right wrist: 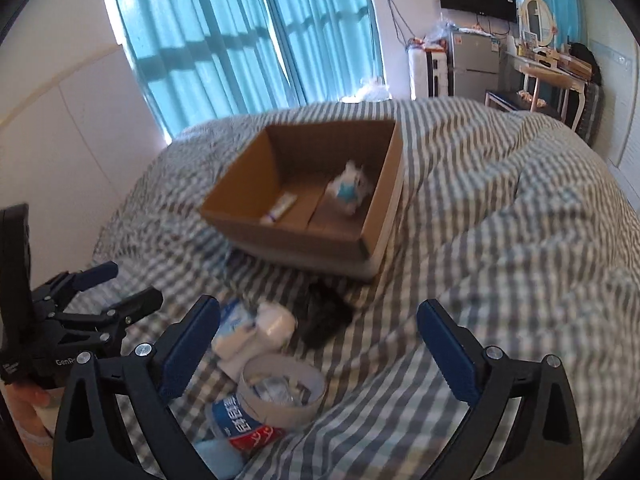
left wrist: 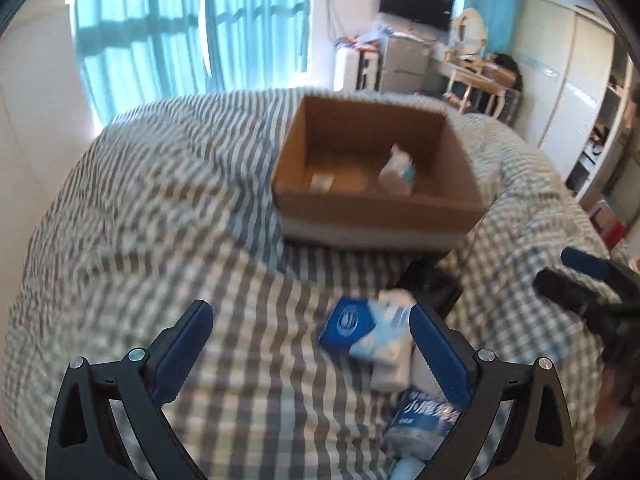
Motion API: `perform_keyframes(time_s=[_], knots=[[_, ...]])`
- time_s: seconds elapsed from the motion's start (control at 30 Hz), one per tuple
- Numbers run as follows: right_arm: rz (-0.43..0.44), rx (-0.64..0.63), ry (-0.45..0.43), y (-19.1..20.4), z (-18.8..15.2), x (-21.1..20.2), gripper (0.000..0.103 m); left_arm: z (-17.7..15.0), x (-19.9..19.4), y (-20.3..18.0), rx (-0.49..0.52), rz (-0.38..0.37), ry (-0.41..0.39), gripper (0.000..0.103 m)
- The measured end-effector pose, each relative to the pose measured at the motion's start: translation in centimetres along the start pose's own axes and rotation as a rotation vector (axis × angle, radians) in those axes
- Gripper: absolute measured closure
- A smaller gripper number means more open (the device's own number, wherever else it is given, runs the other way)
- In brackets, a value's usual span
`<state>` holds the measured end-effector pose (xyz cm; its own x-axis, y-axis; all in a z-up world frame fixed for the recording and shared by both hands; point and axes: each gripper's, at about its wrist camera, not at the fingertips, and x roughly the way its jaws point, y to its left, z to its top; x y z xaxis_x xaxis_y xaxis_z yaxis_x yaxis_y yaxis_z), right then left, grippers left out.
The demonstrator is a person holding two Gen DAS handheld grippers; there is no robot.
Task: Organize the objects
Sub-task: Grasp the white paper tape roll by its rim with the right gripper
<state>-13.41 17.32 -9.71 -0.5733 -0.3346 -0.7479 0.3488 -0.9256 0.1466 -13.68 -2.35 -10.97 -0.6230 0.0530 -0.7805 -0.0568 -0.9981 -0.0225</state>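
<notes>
An open cardboard box (left wrist: 376, 196) (right wrist: 304, 232) sits on the striped bed. Inside it lie a white-and-blue packet (left wrist: 396, 172) (right wrist: 350, 188) and a small white tube (right wrist: 280, 207). In front of the box lies a pile of loose items: a blue-and-white tissue pack (left wrist: 360, 336), a white bottle (right wrist: 276, 320), a black object (right wrist: 326, 316), a round white tub (right wrist: 282, 390) and a blue-and-red packet (right wrist: 240, 424). My left gripper (left wrist: 312, 348) (right wrist: 128, 284) is open above the pile, pads clear of everything. My right gripper (right wrist: 318, 346) (left wrist: 576, 276) is open too, holding nothing.
The striped duvet (left wrist: 160, 200) is rumpled, with a high fold on the right (right wrist: 540, 220). A white wall panel (right wrist: 60, 140) borders the bed's left side. Beyond the bed are blue curtains (left wrist: 180, 20), a small fridge (right wrist: 474, 64) and a dressing table (right wrist: 552, 72).
</notes>
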Motion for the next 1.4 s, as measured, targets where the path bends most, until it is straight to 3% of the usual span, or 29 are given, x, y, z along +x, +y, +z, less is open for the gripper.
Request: perform_keyframes(time_s=[0.17, 0.27, 0.7, 0.8, 0.87, 1.07, 1.4], knots=[[-0.015, -0.062, 0.095, 0.9, -2.2, 3.6, 0.004, -2.1, 3.3, -1.0, 0.089, 0.095, 0.039, 0.002], [0.033, -0.06, 0.134, 1.1, -2.9, 4.7, 0.004, -3.0, 4.1, -1.1, 0.11, 0.081, 0.051, 0.002], [0.088, -0.098, 0.267, 2.5, -5.4, 8.4, 0.006, -3.8, 4.9, -0.1, 0.076, 0.053, 0.081, 0.002], [0.1, -0.109, 0.275, 2.7, -5.6, 8.7, 0.011, -3.8, 4.9, 0.2, 0.061, 0.035, 0.08, 0.002], [0.117, -0.108, 0.272, 2.8, -5.7, 8.5, 0.017, -3.8, 4.8, 0.2, 0.054, 0.027, 0.08, 0.002], [0.129, -0.113, 0.198, 2.7, -4.9, 6.0, 0.018, -3.6, 4.8, 0.2, 0.057, 0.019, 0.096, 0.002], [-0.03, -0.154, 0.031, -0.9, -0.2, 2.8, 0.018, -2.0, 5.8, -1.6, 0.048, -0.125, 0.148, 0.002]])
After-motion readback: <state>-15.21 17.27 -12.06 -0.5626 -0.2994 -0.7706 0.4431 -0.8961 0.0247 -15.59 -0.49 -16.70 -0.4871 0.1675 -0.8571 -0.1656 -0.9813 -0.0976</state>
